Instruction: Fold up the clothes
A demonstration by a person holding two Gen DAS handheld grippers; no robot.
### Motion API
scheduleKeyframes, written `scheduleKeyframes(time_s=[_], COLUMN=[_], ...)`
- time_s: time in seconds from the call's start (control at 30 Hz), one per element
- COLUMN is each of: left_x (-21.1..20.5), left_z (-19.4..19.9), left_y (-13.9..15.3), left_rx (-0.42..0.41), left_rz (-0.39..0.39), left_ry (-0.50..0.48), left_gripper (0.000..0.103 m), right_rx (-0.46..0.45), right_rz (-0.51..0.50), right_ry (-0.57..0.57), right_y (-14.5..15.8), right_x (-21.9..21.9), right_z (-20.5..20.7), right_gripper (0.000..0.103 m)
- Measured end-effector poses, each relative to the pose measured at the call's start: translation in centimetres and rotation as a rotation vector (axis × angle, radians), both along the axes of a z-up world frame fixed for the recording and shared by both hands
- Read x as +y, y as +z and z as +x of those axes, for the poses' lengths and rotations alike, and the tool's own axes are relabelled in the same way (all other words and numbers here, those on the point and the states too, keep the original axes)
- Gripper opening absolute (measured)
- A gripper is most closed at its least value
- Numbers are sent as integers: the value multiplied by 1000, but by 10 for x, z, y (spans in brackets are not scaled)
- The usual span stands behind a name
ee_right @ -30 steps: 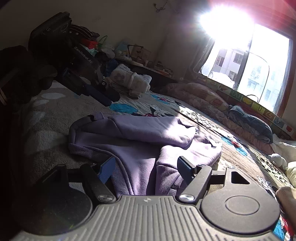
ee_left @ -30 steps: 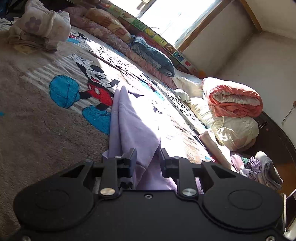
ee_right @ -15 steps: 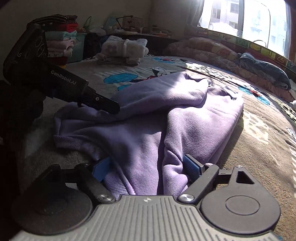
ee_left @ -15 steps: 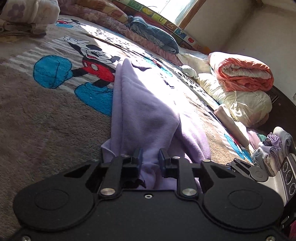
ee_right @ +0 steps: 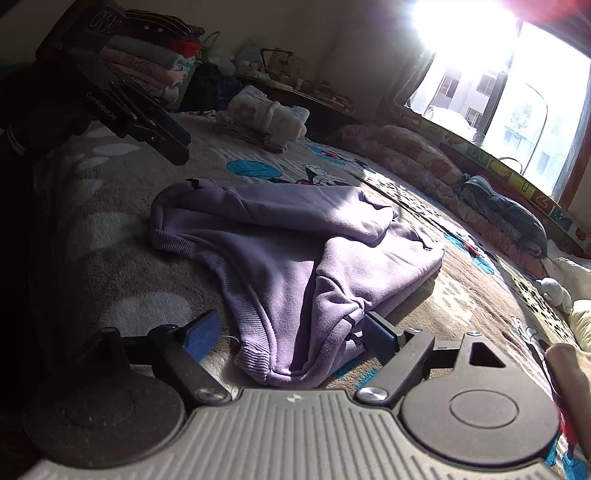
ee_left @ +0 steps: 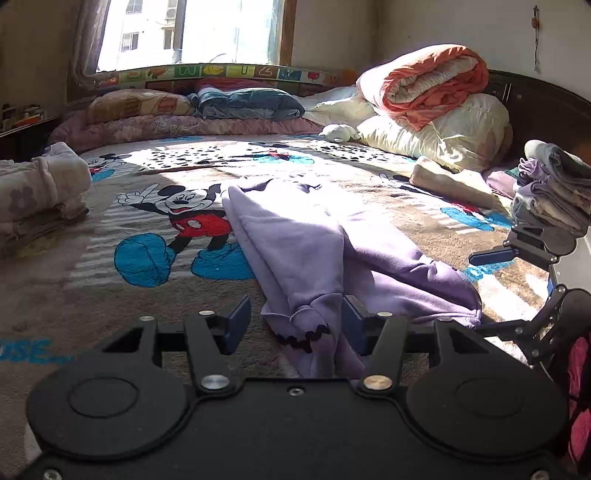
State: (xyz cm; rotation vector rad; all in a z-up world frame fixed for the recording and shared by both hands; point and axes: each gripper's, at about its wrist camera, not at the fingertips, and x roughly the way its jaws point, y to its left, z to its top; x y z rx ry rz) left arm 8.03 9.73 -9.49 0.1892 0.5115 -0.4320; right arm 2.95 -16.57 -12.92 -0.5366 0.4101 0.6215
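The purple garment [ee_left: 295, 236] is laid lengthwise, near to far, on the bed [ee_left: 74, 295]. Both the left tool [ee_left: 295, 325] and the right tool [ee_right: 291, 334] are spread wide, empty, at its near hem.

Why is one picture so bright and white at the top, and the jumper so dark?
Right wrist view: sun through the window flares white, leaving the purple jumper dim. Left wrist view: the window is milder; sunlight falls across the jumper, and straight edges bow from the fisheye lens.
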Motion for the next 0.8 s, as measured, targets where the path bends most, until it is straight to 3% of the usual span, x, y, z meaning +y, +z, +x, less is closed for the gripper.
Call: scheduleKeyframes(time_s=[0.17,0.3,0.57,0.63,0.7,0.8], left_x=[-20,-31,-37,-42,-46,-49], left_z=[-21,-26,-6,0,7,13], left_y=[-38,-67,-80,-80,-80,-79], left_rx=[-83,-162,-263,-271,-265,-258], left_rz=[346,468,415,410,397,390], left_ry=[-157,-206,-198,-201,-201,-196], left_gripper=[53,53,53,49,44,39], right_rx=[-1,-5,-54,-49,-40,-18], right_rz=[-74,-88,-145,-131,-124,-90], right_ry=[-17,-20,20,38,47,43], right_y=[-14,-21,-26,-26,-26,-24], right_x=[-1,-4,0,3,6,8], right_z=[-1,2,19,24,25,29], right_gripper=[78,76,76,68,54,45])
